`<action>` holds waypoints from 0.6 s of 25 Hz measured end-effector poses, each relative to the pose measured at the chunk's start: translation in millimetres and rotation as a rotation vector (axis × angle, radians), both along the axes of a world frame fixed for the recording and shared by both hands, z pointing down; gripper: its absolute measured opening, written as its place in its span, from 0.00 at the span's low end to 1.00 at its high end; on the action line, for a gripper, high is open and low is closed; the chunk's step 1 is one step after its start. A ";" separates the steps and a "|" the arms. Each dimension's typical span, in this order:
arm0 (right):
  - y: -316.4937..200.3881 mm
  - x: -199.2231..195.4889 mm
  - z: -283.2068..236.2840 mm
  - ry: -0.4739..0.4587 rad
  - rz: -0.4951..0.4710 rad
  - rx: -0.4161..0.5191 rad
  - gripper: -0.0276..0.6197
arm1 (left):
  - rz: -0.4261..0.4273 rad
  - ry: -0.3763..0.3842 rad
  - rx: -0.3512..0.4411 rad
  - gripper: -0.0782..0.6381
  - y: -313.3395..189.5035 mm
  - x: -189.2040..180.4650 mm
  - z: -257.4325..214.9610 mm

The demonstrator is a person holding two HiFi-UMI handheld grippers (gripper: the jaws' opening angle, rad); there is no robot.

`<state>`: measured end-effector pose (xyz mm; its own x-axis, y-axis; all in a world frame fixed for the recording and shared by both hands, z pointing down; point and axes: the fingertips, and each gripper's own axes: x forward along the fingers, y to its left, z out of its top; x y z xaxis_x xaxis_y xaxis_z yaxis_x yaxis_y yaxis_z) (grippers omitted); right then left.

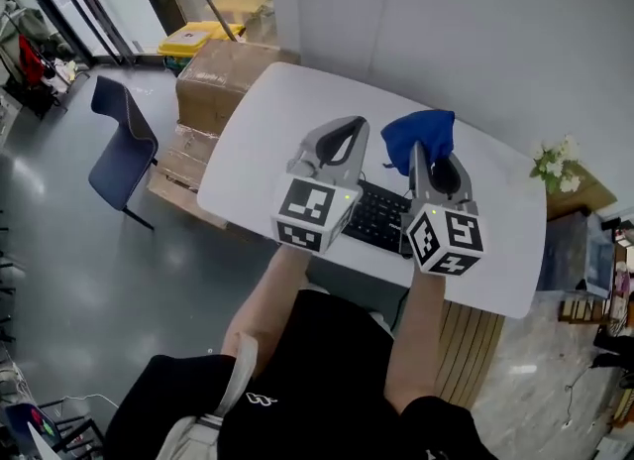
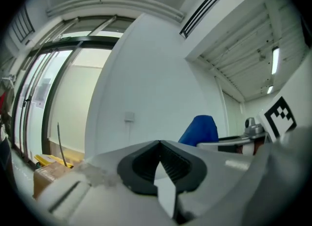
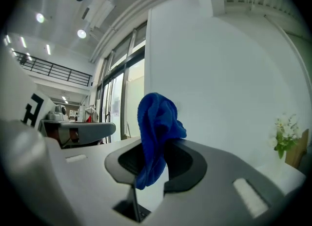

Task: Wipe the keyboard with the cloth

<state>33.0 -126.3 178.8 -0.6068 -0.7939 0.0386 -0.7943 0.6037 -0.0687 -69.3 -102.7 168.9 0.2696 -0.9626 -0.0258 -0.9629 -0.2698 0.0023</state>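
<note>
A blue cloth [image 1: 419,138] [image 3: 157,132] is pinched in my right gripper [image 1: 413,153] [image 3: 155,144], held up above the white table [image 1: 267,141]. It also shows in the left gripper view as a blue cloth [image 2: 201,129] at the right. The black keyboard [image 1: 379,216] lies on the table near the front edge, partly hidden under both grippers. My left gripper [image 1: 349,126] [image 2: 159,144] is shut with nothing between its jaws and is raised beside the right one, tilted upward toward the wall.
Cardboard boxes [image 1: 218,76] stand off the table's left end, with a blue chair [image 1: 124,146] further left. A small pot of white flowers [image 1: 555,166] sits past the table's right end. A white wall [image 1: 466,32] runs behind the table.
</note>
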 end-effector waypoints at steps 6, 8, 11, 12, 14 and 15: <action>7.0 -60.0 -32.2 -0.005 -0.043 0.091 0.18 | -0.004 0.013 0.097 0.10 11.8 -43.3 -33.9; 6.5 -73.5 -34.3 0.000 -0.048 0.096 0.18 | -0.007 0.009 0.108 0.10 11.3 -55.1 -37.6; 9.0 -89.7 -41.1 -0.027 -0.064 0.092 0.18 | -0.006 0.014 0.118 0.10 10.9 -68.1 -41.2; 10.6 -95.8 -44.2 -0.030 -0.071 0.099 0.18 | -0.005 0.016 0.122 0.10 10.8 -72.3 -42.5; 13.2 -107.4 -47.2 -0.020 -0.080 0.114 0.18 | -0.008 0.020 0.128 0.10 10.5 -81.4 -43.9; 13.5 -111.3 -47.1 -0.015 -0.082 0.117 0.18 | -0.010 0.021 0.129 0.10 10.0 -85.5 -44.0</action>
<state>-78.3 -112.8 131.8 -0.6693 -0.7405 -0.0609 -0.7416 0.6708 -0.0050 -154.8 -92.7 124.9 0.2585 -0.9534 -0.1556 -0.9656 -0.2599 -0.0115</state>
